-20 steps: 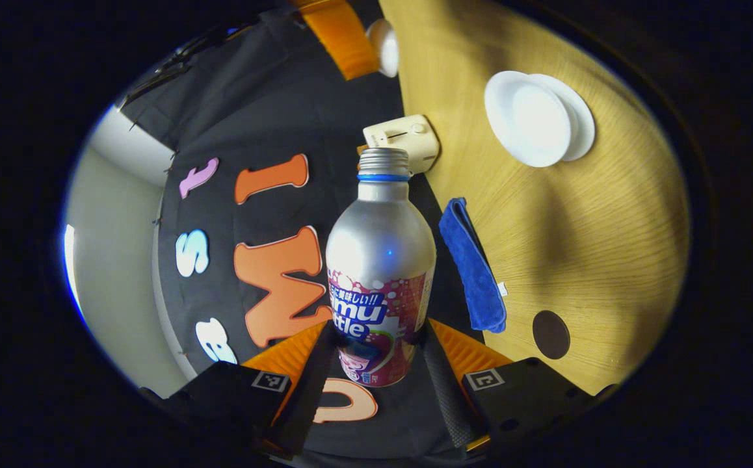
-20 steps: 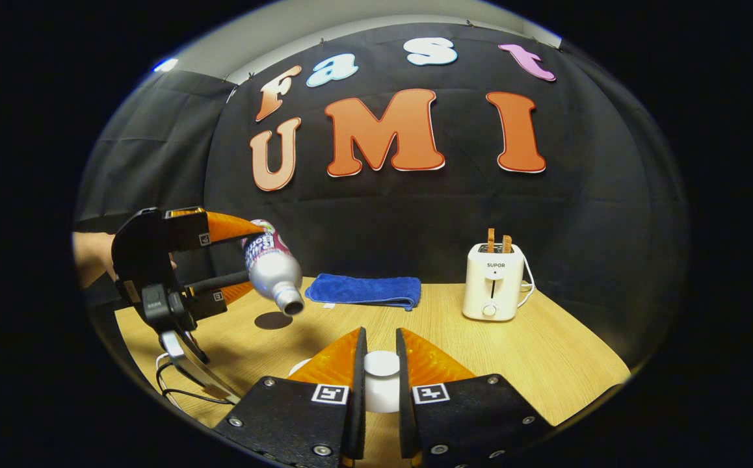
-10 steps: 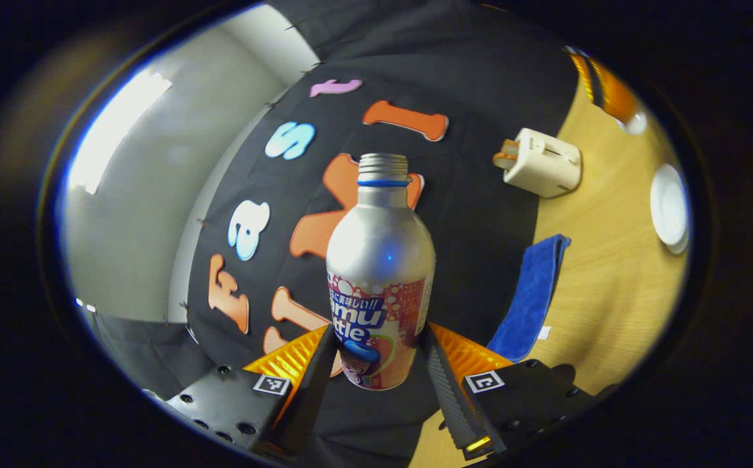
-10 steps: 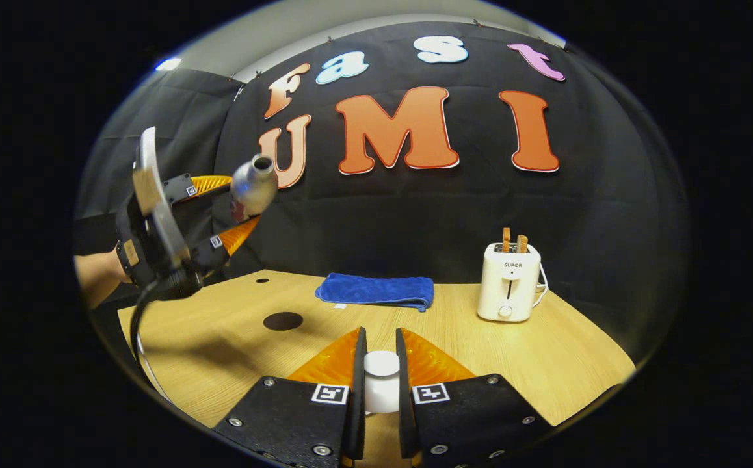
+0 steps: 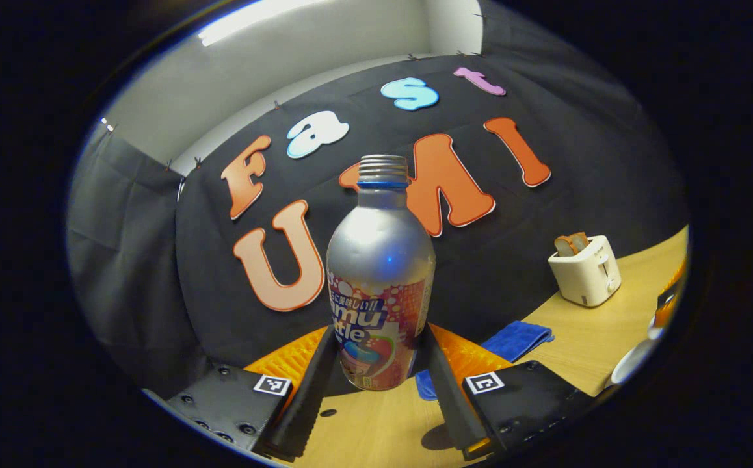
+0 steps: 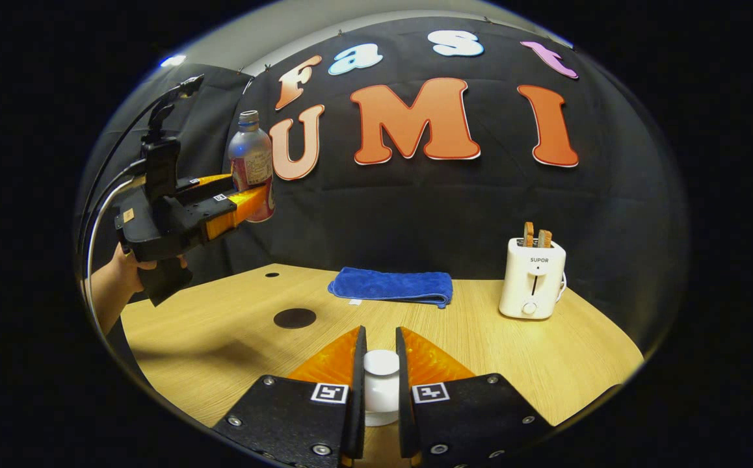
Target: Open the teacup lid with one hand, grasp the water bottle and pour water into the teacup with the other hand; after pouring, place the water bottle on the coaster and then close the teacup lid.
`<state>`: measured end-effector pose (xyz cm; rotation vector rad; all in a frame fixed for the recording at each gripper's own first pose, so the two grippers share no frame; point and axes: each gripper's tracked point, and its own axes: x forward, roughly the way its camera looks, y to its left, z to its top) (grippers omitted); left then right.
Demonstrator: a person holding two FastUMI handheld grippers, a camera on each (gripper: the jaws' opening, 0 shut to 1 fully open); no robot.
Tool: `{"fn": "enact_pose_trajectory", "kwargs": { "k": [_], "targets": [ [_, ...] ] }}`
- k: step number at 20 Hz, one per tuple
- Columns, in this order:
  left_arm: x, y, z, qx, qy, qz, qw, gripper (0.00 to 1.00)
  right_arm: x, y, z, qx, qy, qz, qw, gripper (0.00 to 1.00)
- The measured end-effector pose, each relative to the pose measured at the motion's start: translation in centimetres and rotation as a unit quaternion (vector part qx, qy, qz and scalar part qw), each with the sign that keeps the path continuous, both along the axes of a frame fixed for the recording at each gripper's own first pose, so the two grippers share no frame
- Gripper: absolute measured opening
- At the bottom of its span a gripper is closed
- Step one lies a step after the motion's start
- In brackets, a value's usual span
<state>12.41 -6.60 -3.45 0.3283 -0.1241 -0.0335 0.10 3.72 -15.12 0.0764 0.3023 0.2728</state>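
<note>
The bottom of the water bottle [image 5: 380, 286] hides between the left gripper's fingers [image 5: 445, 383]. The blue towel [image 5: 516, 339] is partly hidden behind one of them. At the right edge of the left gripper view, a white thing [image 5: 633, 364] is cut off, so I cannot tell if it is the teacup. The other gripper [image 5: 668, 304] there is cut off too.

In the right gripper view, the fingers [image 6: 356, 383] hide the sides of the lid knob [image 6: 381, 383]. The person's hand [image 6: 119, 276] is cut off at the left edge.
</note>
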Motion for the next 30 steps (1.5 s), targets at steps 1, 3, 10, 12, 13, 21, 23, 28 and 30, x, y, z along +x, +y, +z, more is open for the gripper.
{"fn": "enact_pose_trajectory", "kwargs": {
  "k": [1, 3, 10, 12, 13, 21, 23, 28, 30],
  "targets": [
    [0.3, 0.1, -0.8, -0.023, 0.011, 0.001, 1.0, 0.82, 0.1, 0.2, -0.2, 0.0, 0.002, 0.0, 1.0, 0.21],
    [0.7, 0.7, -2.5, -0.068, 0.036, 0.002, 0.997, 0.82, 0.4, 0.7, -0.9, 0.0, 0.004, 0.001, 1.0, 0.22],
    [0.9, 1.7, -6.6, -0.154, 0.091, 0.004, 0.984, 0.82, 1.0, 2.0, -3.9, 0.005, 0.028, 0.002, 1.0, 0.22],
    [1.1, 2.0, -7.2, -0.162, 0.098, 0.008, 0.982, 0.81, 1.3, 1.6, -4.9, -0.006, 0.03, -0.008, 0.999, 0.22],
    [1.1, 2.1, -7.9, -0.166, 0.103, 0.01, 0.981, 0.82, 1.3, 1.8, -5.5, -0.006, 0.036, -0.008, 0.999, 0.22],
    [1.1, 2.5, -11.1, -0.192, 0.138, 0.014, 0.971, 0.82, 1.2, 2.5, -6.0, -0.012, 0.034, -0.002, 0.999, 0.22],
    [1.4, 2.4, -12.0, -0.2, 0.154, 0.01, 0.967, 0.81, 1.2, 2.4, -6.1, -0.009, 0.038, -0.003, 0.999, 0.28],
    [2.5, 2.2, -13.9, -0.214, 0.182, 0.005, 0.96, 0.82, 1.1, 2.0, -6.0, 0.013, 0.046, -0.011, 0.999, 0.45],
    [2.8, 2.4, -14.8, -0.222, 0.194, 0.006, 0.955, 0.82, 1.0, 2.0, -5.1, 0.034, 0.039, -0.012, 0.999, 0.52]
  ]
}}
